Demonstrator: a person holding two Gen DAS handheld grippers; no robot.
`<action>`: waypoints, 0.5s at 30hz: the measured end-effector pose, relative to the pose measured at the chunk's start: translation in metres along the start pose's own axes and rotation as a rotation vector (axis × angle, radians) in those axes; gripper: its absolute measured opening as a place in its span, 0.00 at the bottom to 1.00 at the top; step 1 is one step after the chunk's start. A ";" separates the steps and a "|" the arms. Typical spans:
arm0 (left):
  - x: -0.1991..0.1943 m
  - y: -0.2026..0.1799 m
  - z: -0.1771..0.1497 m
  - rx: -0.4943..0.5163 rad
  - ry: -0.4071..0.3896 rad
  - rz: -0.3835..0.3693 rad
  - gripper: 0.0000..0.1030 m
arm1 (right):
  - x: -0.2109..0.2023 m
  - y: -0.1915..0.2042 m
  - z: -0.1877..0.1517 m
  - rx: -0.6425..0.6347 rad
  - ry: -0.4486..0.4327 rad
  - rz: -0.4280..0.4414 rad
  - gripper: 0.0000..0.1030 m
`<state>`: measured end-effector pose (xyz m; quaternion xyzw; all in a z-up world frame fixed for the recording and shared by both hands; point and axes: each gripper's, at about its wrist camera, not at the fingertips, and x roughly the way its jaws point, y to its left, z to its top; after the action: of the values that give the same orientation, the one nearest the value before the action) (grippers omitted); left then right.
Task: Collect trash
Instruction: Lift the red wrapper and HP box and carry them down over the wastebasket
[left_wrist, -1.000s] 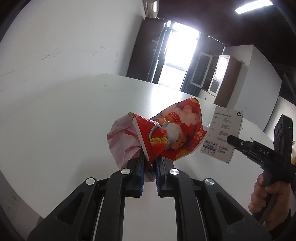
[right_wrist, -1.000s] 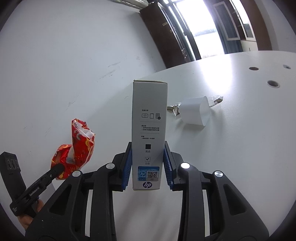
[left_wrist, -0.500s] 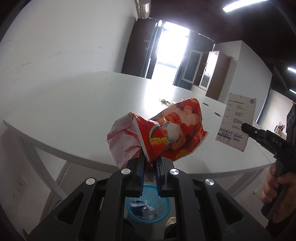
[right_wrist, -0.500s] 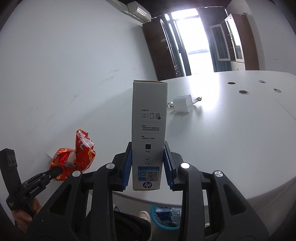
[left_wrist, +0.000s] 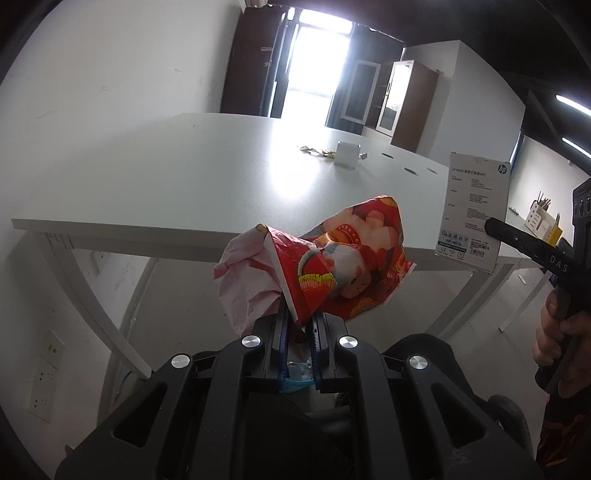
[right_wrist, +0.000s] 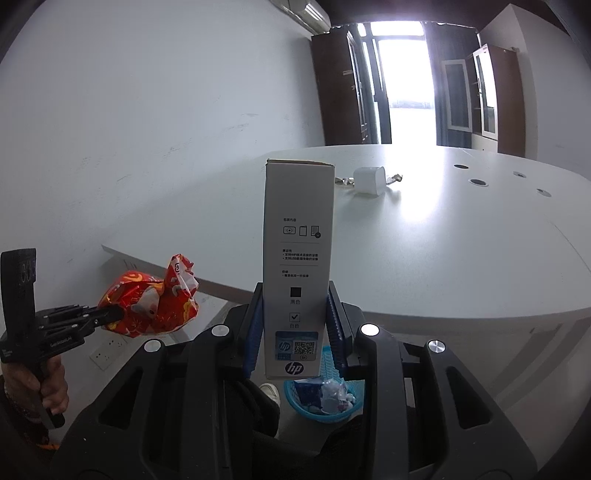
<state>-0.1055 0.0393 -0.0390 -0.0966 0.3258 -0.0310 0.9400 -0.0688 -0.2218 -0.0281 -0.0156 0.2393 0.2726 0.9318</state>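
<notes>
My left gripper (left_wrist: 298, 325) is shut on a crumpled red printed wrapper (left_wrist: 332, 273) with a pink inner side, held in the air in front of the white table's (left_wrist: 184, 184) near edge. The wrapper also shows in the right wrist view (right_wrist: 151, 302). My right gripper (right_wrist: 295, 332) is shut on an upright white HP box (right_wrist: 298, 258), also seen in the left wrist view (left_wrist: 474, 210). A blue trash basket (right_wrist: 325, 402) with trash in it stands on the floor below the right gripper; a sliver of it (left_wrist: 295, 380) shows between the left jaws.
On the table lie a small white box (right_wrist: 369, 180) and foil scraps (left_wrist: 314, 150). The table has round cable holes (right_wrist: 478, 182) and slanted white legs (left_wrist: 85, 295). A wall with sockets (left_wrist: 46, 376) is at left. Cabinets (left_wrist: 399, 103) and a bright doorway stand behind.
Both grippers have pulled back from over the table and dropped lower with their loads. The table edge, its legs and the blue basket below have come into view.
</notes>
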 end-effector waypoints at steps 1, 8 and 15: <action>0.002 0.000 -0.002 0.003 0.007 0.000 0.09 | -0.002 0.001 -0.005 0.000 0.009 0.003 0.29; 0.016 -0.001 -0.043 -0.004 0.115 -0.040 0.09 | -0.002 0.003 -0.050 -0.023 0.096 0.020 0.29; 0.055 0.008 -0.067 -0.031 0.188 -0.040 0.09 | 0.035 -0.004 -0.092 -0.011 0.202 0.047 0.29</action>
<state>-0.1044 0.0297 -0.1256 -0.1144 0.4112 -0.0536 0.9027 -0.0814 -0.2224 -0.1257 -0.0424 0.3309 0.2927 0.8961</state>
